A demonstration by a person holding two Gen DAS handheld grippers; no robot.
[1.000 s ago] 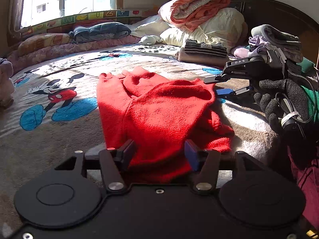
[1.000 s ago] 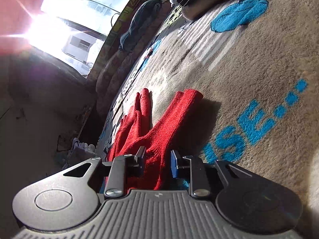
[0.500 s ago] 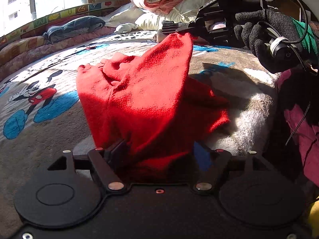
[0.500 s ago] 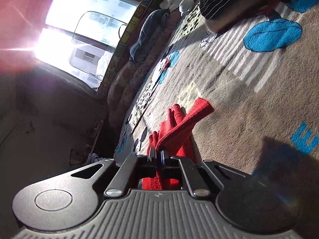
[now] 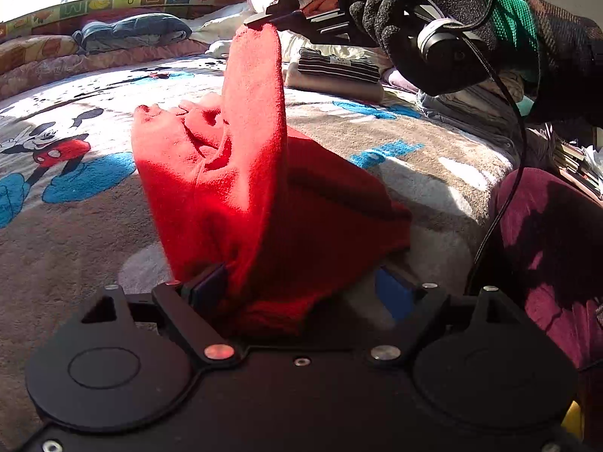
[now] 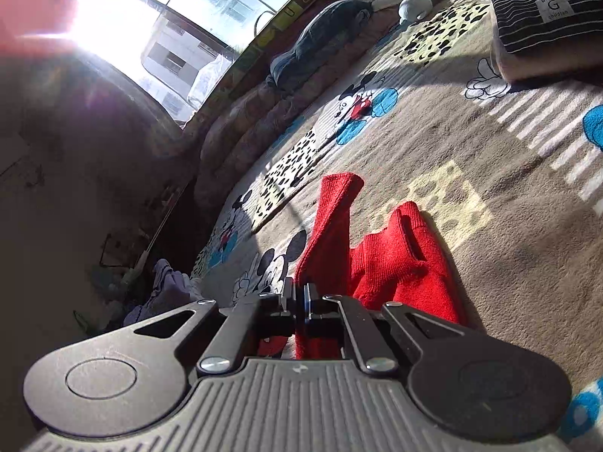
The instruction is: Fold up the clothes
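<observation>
Between the spread-apart fingers of the left gripper, low in its own view, bunches the near hem of the red garment, though nothing shows the jaws pressing it. From there the cloth rises toward 12 o'clock, where the right gripper, held by a dark-gloved hand, pinches a sleeve end aloft above the cartoon-print blanket. Only the right wrist view shows those jaws clamped tight on red knit, with the garment's remainder lying at 1 o'clock and a striped folded top far beyond.
</observation>
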